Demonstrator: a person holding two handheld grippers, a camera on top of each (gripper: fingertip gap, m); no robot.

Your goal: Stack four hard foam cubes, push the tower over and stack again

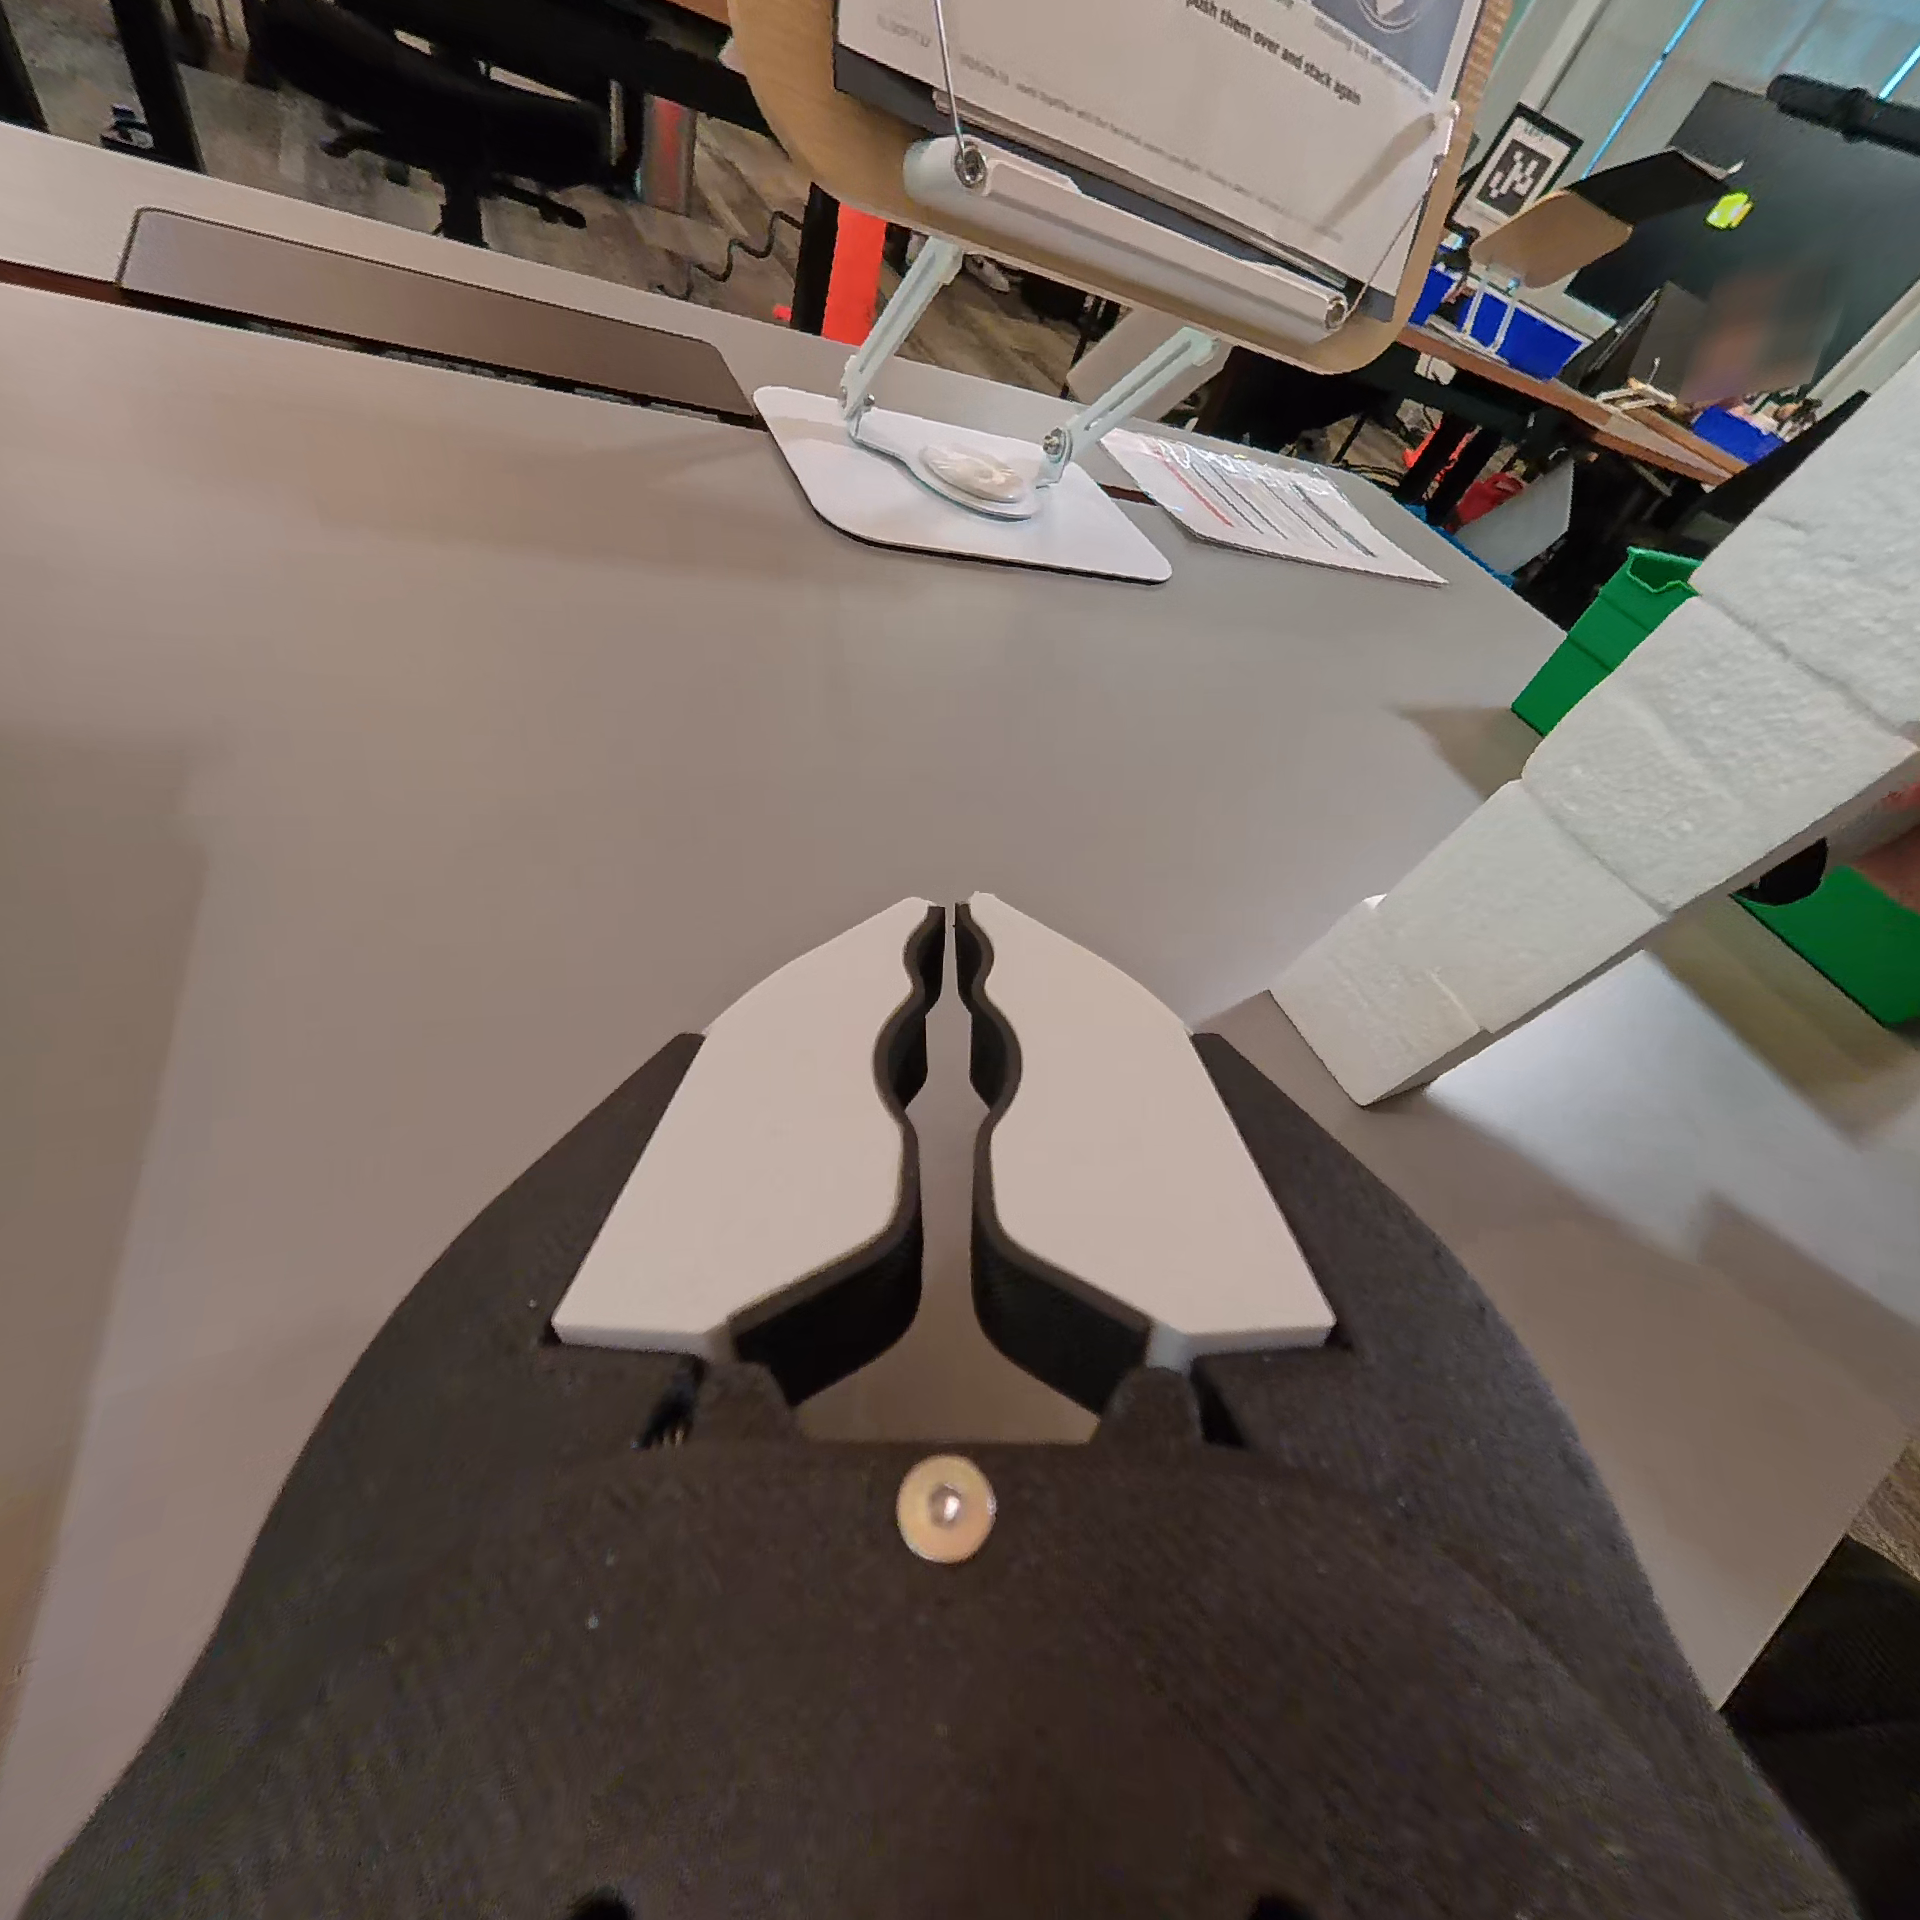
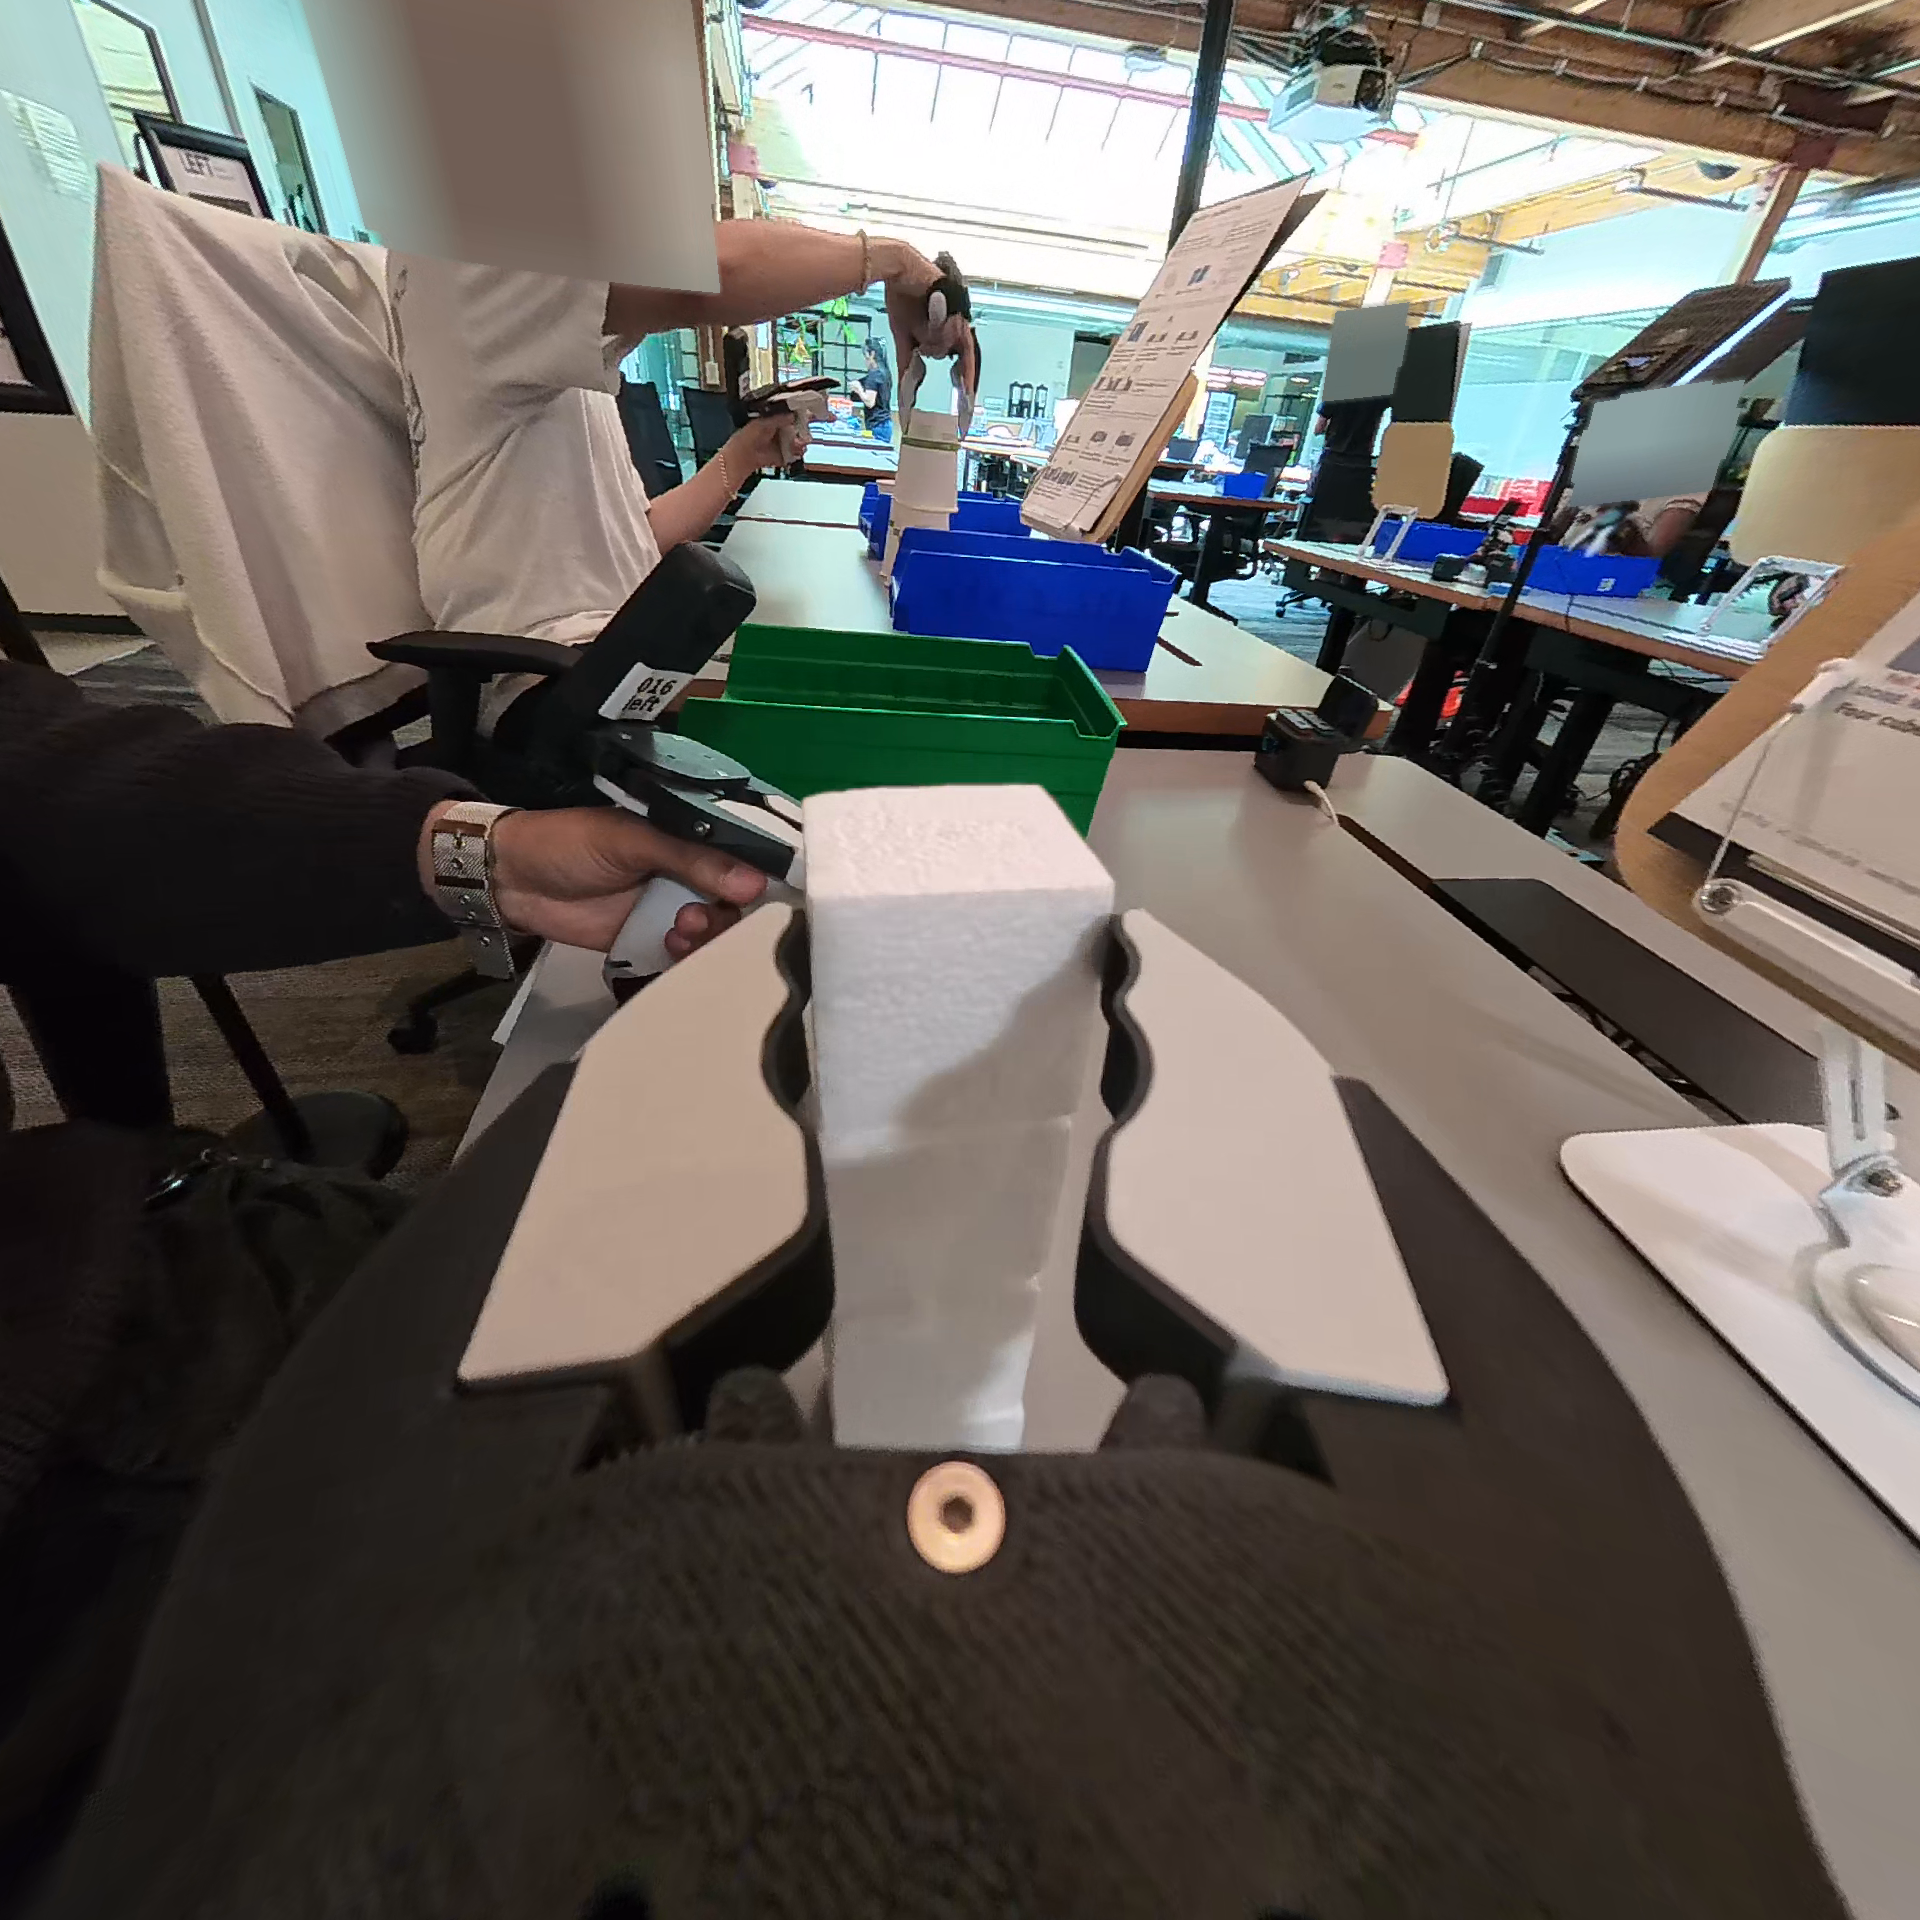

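Note:
My right gripper (image 2: 954, 961) is shut on the top white foam cube (image 2: 951, 935) of an upright stack of foam cubes (image 2: 940, 1278) on the grey table (image 2: 1299, 935). The stack also shows in the left wrist view (image 1: 1558, 883), to the right of my left gripper, leaning in the wide-angle picture. My left gripper (image 1: 951, 914) is shut and empty, low over the bare grey table (image 1: 623, 727), left of the stack's base. In the right wrist view a hand holds the left gripper (image 2: 779, 852) just behind the top cube, its fingertips hidden.
A document stand with a white base (image 1: 966, 499) and a laminated sheet (image 1: 1268, 499) sit at the far side. A green bin (image 2: 914, 717) stands beyond the stack, blue bins (image 2: 1029, 603) farther off. A small black device (image 2: 1309, 738) lies near the table's edge. Another person works at the neighbouring table. Tip to tip, the grippers are about 20 cm apart.

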